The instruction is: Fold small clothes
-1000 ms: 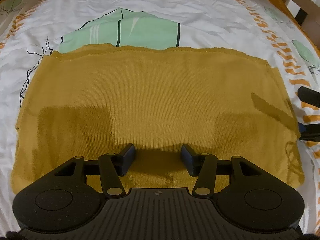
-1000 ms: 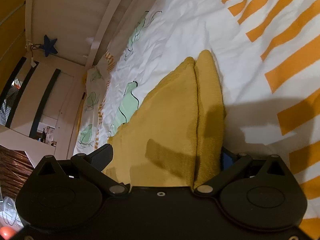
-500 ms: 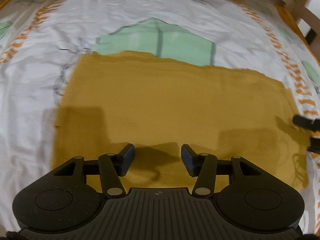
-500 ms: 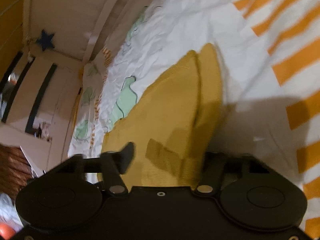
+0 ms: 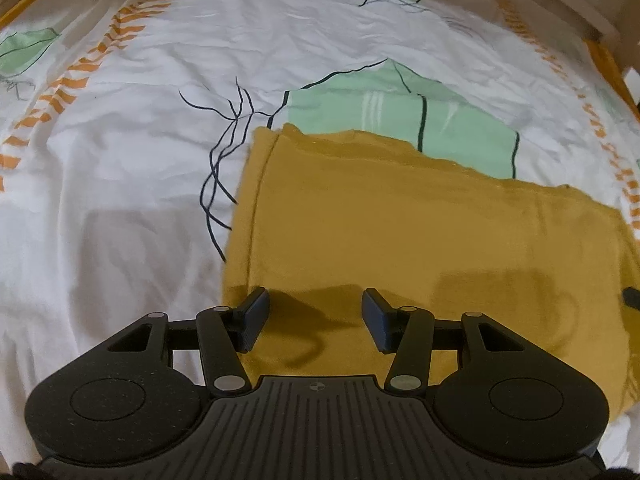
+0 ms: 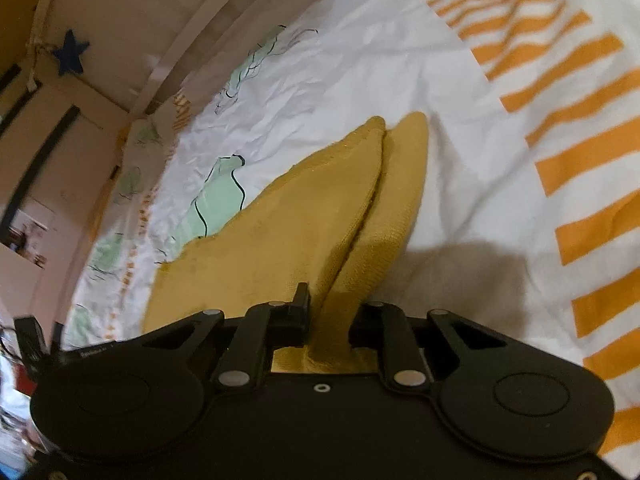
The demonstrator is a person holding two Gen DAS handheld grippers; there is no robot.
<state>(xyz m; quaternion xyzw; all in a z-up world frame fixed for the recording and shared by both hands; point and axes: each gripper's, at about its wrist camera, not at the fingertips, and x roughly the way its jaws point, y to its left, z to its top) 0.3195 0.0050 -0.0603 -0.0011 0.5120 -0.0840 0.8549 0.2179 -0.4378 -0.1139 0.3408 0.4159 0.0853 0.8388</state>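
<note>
Two grippers work one mustard-yellow knitted garment (image 5: 420, 248), which lies folded on a white bedsheet (image 5: 132, 184) printed with green shapes and orange stripes. In the left wrist view, we see the garment filling the centre and right of the frame, its left edge running down toward the lower centre. The left gripper (image 5: 316, 322) hangs at the bottom of the frame with its jaws spread apart and nothing between them; the garment's near edge lies beneath them. In the right wrist view, we see the garment stretching from the lower centre toward the middle of the frame, ending in two rounded layers. The right gripper (image 6: 330, 320) sits at the bottom centre, its jaws closing, with a bunched fold of the garment pinched between the pads. A blue star (image 6: 71, 57) hangs at the upper left.
</note>
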